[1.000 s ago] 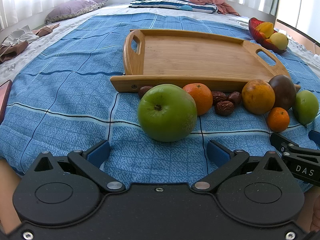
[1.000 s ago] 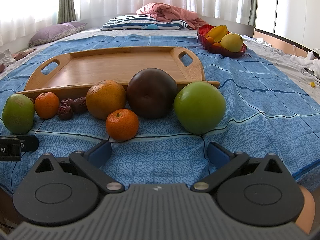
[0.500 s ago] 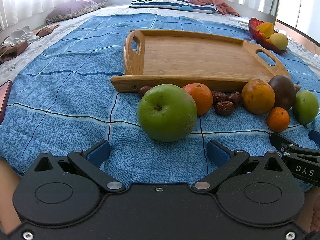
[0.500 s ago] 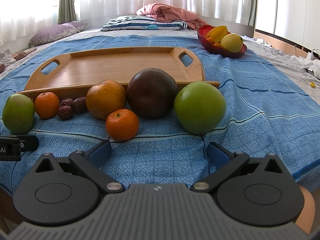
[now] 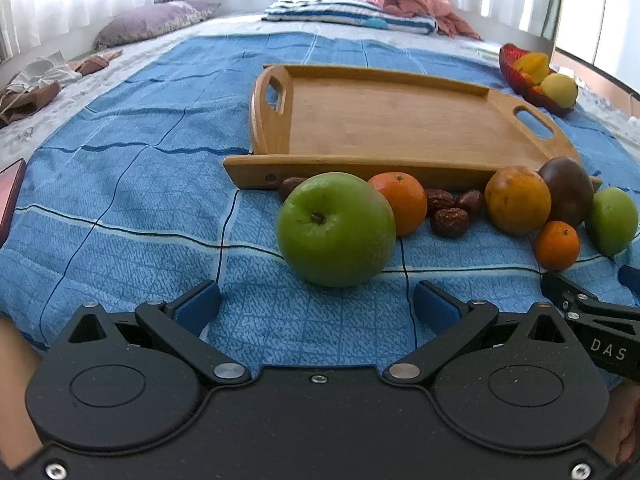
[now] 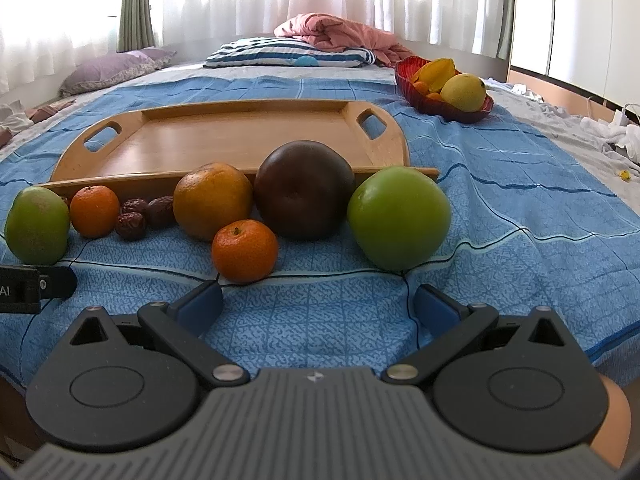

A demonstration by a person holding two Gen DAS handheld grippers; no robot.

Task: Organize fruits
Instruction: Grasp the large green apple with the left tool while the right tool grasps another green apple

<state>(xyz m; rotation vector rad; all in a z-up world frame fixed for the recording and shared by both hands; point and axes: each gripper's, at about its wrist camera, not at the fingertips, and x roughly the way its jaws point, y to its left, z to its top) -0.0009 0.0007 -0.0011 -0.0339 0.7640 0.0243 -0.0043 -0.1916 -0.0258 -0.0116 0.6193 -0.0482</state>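
A row of fruit lies on the blue bedspread in front of an empty wooden tray (image 5: pixel 400 128) (image 6: pixel 224 136). From the left: a green apple (image 5: pixel 336 228) (image 6: pixel 36 230), a mandarin (image 5: pixel 400 202) (image 6: pixel 94 210), several red dates (image 5: pixel 450 216) (image 6: pixel 140 216), an orange (image 5: pixel 518 200) (image 6: pixel 212 200), a small mandarin (image 5: pixel 557 245) (image 6: pixel 245 250), a dark purple fruit (image 5: pixel 570 190) (image 6: pixel 304 188) and a second green apple (image 5: pixel 614 220) (image 6: pixel 398 218). My left gripper (image 5: pixel 316 306) is open just short of the left apple. My right gripper (image 6: pixel 318 306) is open and empty before the small mandarin and right apple.
A red bowl (image 5: pixel 516 72) (image 6: pixel 436 104) with yellow fruit sits beyond the tray at the right. Pillows (image 6: pixel 288 54) and a pink blanket (image 6: pixel 340 34) lie at the bed's far end. A phone (image 5: pixel 10 196) lies at the left edge. The bed edge runs along the right.
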